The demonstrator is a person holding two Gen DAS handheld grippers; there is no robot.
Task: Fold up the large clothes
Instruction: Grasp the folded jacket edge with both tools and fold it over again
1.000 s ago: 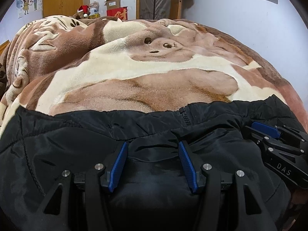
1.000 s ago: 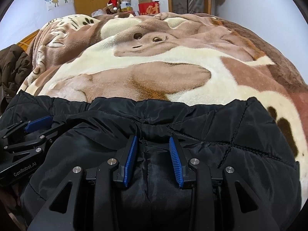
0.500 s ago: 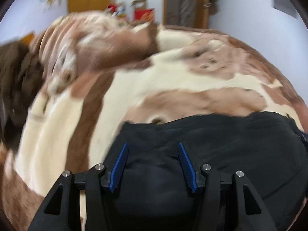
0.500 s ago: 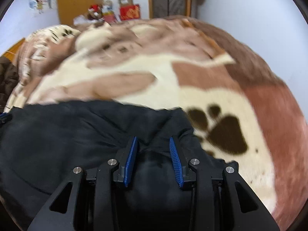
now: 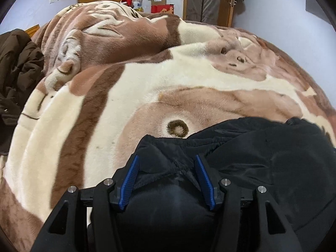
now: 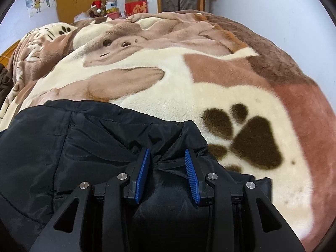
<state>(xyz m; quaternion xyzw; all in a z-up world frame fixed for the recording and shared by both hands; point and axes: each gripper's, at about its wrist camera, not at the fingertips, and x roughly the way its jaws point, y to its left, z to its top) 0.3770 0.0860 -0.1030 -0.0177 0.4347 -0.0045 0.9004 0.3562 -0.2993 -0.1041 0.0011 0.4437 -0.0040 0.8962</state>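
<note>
since a second ago the two claws have swung apart, so neither shows in the other's view any more, and each now sits at an outer corner of the black padded jacket (image 5: 262, 163) instead of its middle. the left claw (image 5: 167, 169) is pinched on a bunched fold at the jacket's left corner, and the right claw (image 6: 167, 161) grips the puckered right corner the same way. the jacket lies crumpled and shiny on the near part of the bed's brown and cream blanket (image 6: 189, 84), beside a paw print (image 6: 252, 142).
</note>
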